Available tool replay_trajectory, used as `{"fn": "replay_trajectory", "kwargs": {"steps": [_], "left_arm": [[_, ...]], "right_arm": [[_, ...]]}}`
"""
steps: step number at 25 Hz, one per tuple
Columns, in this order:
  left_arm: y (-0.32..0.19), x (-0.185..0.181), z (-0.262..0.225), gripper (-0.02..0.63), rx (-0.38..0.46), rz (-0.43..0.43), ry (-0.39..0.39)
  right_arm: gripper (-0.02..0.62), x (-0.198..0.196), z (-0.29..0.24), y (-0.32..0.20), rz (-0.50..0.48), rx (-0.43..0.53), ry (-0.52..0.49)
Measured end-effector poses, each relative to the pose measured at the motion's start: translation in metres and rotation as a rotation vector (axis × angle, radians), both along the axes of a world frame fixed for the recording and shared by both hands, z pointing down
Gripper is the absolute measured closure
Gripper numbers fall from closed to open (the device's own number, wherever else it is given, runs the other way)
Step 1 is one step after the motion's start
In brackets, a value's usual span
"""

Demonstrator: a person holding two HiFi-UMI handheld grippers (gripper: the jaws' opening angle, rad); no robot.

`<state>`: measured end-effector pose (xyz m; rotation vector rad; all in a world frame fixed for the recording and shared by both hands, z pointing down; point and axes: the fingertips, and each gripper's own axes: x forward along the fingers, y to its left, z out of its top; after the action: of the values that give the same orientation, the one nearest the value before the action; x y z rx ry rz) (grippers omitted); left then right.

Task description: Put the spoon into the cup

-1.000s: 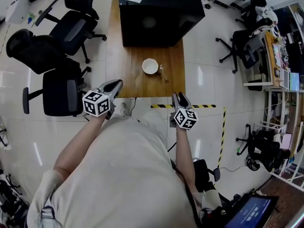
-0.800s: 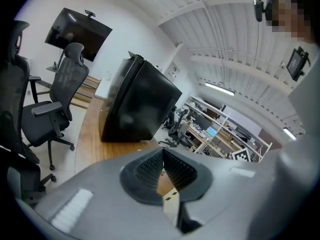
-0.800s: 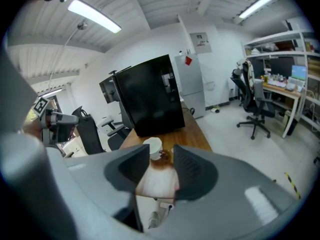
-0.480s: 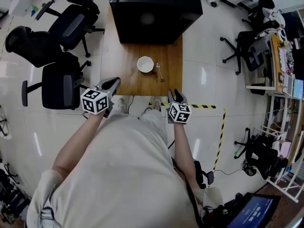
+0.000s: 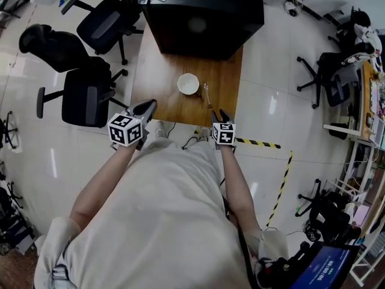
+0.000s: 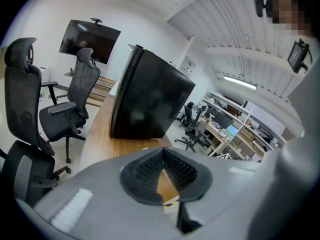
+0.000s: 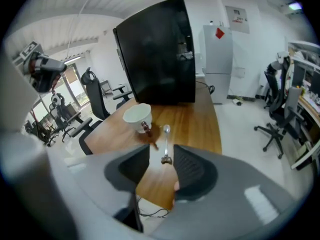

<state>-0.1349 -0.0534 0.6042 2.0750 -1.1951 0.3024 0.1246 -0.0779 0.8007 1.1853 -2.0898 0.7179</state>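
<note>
Since the spoon [image 7: 165,143] lies flat on the wooden surface [image 5: 159,77], just right of the cup [image 5: 188,83] at mid-frame and not touching it, handle end toward the person, the right tongs [image 7: 161,159] look lined up on that handle. They're spread wide with nothing gripped, so I'd guess they're set for a pickup. Left tongs [image 6: 162,151] are pinched together and empty by the near edge, probably just idle. Count: one spoon, one cup, one big black box [image 5: 204,14], two tongs.

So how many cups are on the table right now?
1. The white cup stands on the wooden table, just left of the spoon and before the black box; the box could hide another behind it.
</note>
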Motion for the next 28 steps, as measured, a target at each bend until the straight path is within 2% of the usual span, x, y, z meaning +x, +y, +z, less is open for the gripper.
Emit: {"fn": "replay_trajectory", "kwargs": {"steps": [4, 10, 21, 24, 28], "left_arm": [[-0.001, -0.003, -0.002, 0.606, -0.008, -0.035, -0.029], [0.000, -0.009, -0.001, 0.606, -0.018, -0.072, -0.084], [0.010, -0.015, -0.001, 0.606, -0.059, -0.124, -0.138], [0.012, -0.011, 0.002, 0.606, -0.066, -0.129, -0.136], [0.014, -0.013, 0.002, 0.606, -0.068, -0.149, -0.130]], "right_arm": [[0.445, -0.009, 0.034, -0.005, -0.076, -0.033, 0.033], [0.445, -0.020, 0.071, -0.013, -0.139, -0.076, 0.066], [0.443, -0.030, 0.102, -0.019, -0.180, -0.150, 0.157], [0.459, -0.029, 0.108, -0.017, -0.190, -0.147, 0.200], [0.466, -0.028, 0.104, -0.019, -0.170, -0.142, 0.203]]}}
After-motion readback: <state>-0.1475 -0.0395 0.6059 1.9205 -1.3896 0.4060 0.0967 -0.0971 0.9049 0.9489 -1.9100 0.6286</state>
